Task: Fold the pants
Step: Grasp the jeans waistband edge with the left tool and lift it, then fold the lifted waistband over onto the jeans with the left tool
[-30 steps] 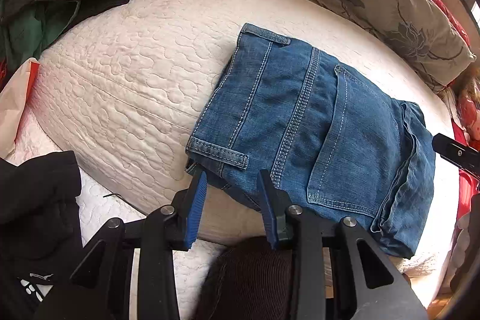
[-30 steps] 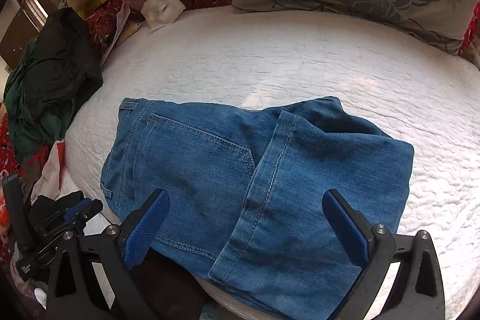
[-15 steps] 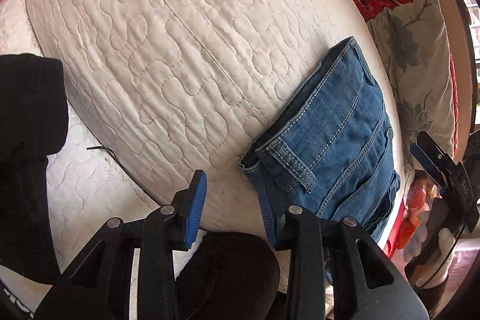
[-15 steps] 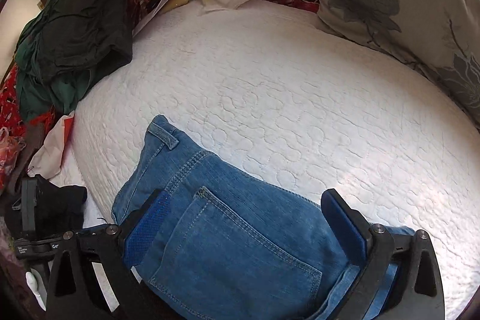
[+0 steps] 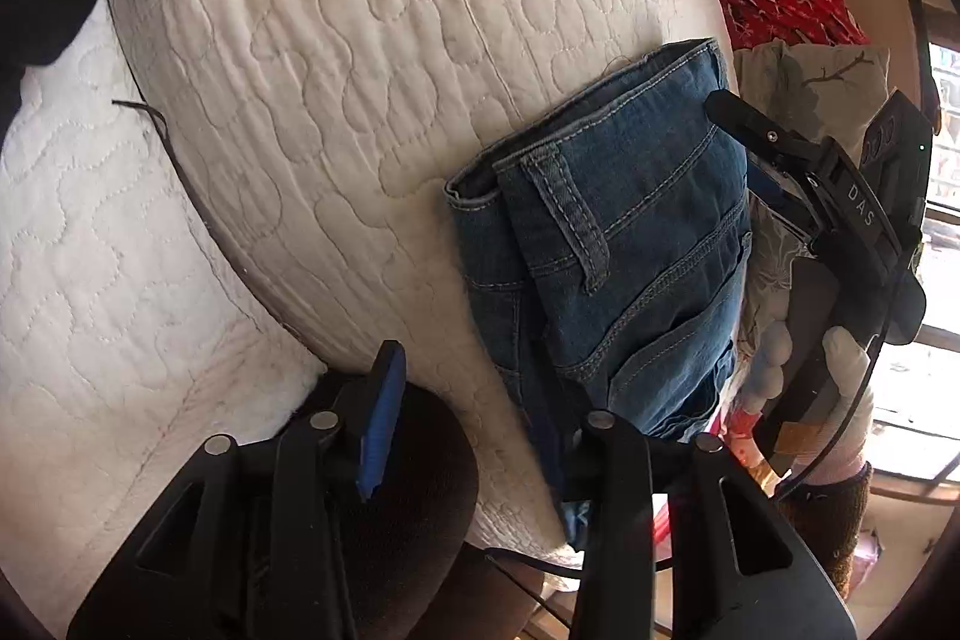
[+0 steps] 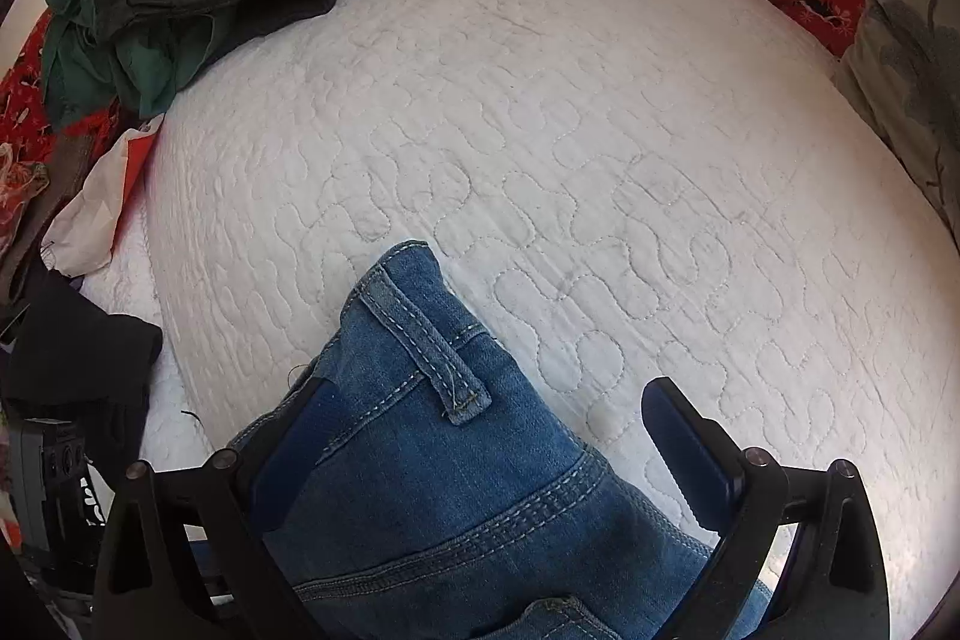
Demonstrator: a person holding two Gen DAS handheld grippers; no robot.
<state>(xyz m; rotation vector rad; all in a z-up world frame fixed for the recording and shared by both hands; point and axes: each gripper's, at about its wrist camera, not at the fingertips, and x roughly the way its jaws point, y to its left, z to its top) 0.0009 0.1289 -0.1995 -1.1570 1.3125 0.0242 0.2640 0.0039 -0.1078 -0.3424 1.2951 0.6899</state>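
"DAS" lettering on right gripper (image 5: 774, 178); both grippers' jaws apart around folded jeans (image 6: 456, 490).

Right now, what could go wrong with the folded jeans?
1. The fingers of the left gripper and the right gripper are open beside the folded jeans, not clamped on them. The bundle might slip and come unfolded.
2. The jeans sit at the near edge of the white quilt and seem to hang partly over it. A nudge could drop them off the bed.
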